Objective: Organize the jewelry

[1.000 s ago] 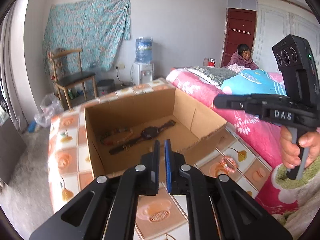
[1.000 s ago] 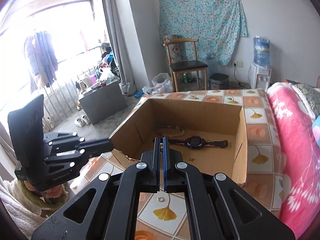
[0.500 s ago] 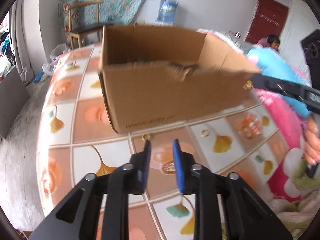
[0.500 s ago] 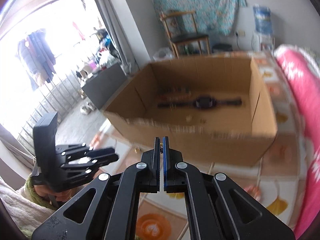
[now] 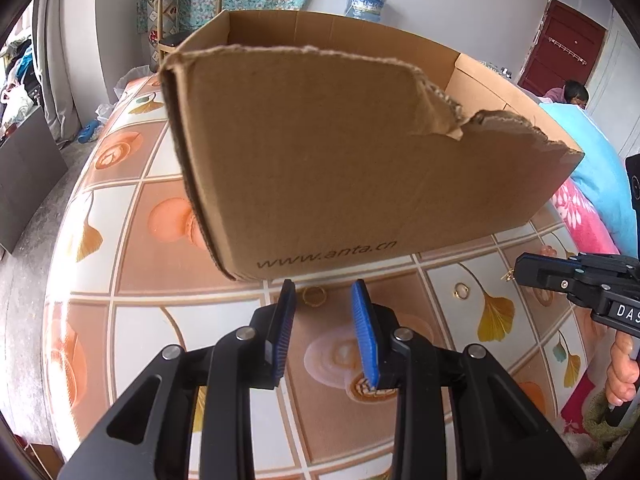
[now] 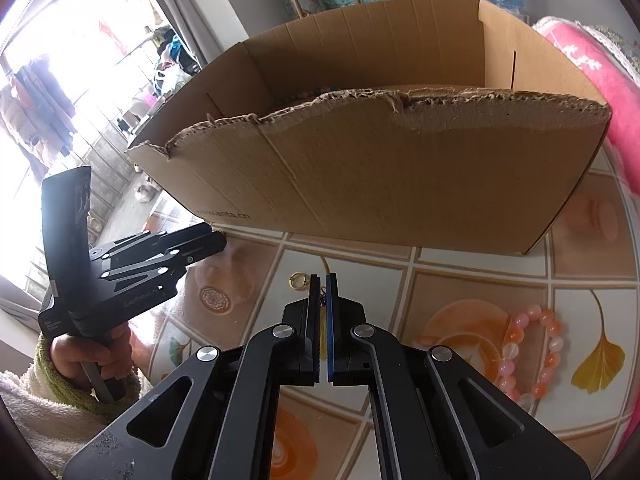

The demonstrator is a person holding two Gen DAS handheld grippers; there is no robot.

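Left gripper [image 5: 323, 294] is held with jaws apart, low over the table; a small gold ring [image 5: 314, 295] is seen on the tablecloth between the blue pads [image 5: 365, 322], no contact visible. Right gripper [image 6: 323, 286] is seen with jaws nearly together, a thin gap left; something small and dark with a gold bit sits in that gap, too small to identify, so a grip on it cannot be confirmed. A second gold ring [image 6: 297, 281] lies just left of the right tips, apart from them. A pink and orange bead bracelet [image 6: 530, 354] lies on the cloth to the right, partly covered by the gripper body. The surface is a table [image 5: 132, 208] under a glossy cloth printed with tiles, ginkgo leaves and orange motifs. A cardboard box [image 5: 360, 168] with a torn near rim stands just behind both grippers; its front wall blocks the interior, only a strip of beads is glimpsed over the rim in the right view. One more ring [image 5: 460, 291] lies between the two grippers. Room: chair [image 5: 176, 20], floral wall cloth, water dispenser, red door, pink bedding [image 6: 592, 80], a seated person at far right. Open cloth is left between box front and near table edge; table edge falls off at left.
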